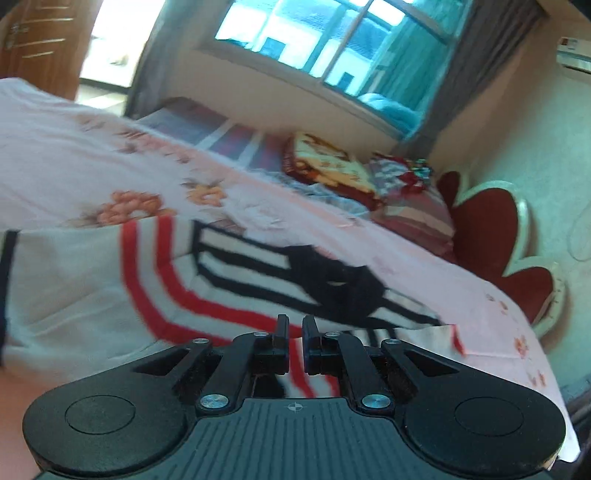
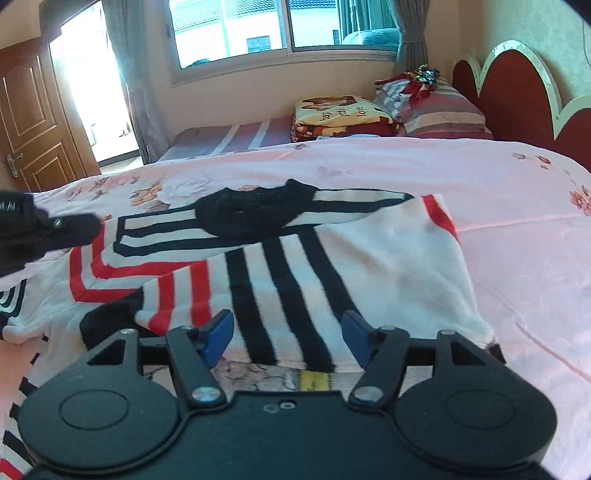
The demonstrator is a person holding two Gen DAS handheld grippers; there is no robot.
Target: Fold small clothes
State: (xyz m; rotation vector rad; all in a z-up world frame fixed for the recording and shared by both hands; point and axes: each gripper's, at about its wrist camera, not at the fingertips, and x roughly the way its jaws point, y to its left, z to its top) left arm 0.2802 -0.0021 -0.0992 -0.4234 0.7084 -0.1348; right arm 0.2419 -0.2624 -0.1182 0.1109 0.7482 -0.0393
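A small white sweater with red and black stripes and a black collar lies on the pink floral bedspread, partly folded over itself. It also shows in the left wrist view. My right gripper is open just above the sweater's near hem, its blue pads apart and empty. My left gripper has its jaws nearly together over the striped fabric; whether cloth is pinched between them is not clear. In the right wrist view the left gripper sits at the sweater's left side.
Folded blankets and a striped pillow lie at the head of the bed by the red headboard. A window and a wooden door are behind. Pink bedspread extends to the right of the sweater.
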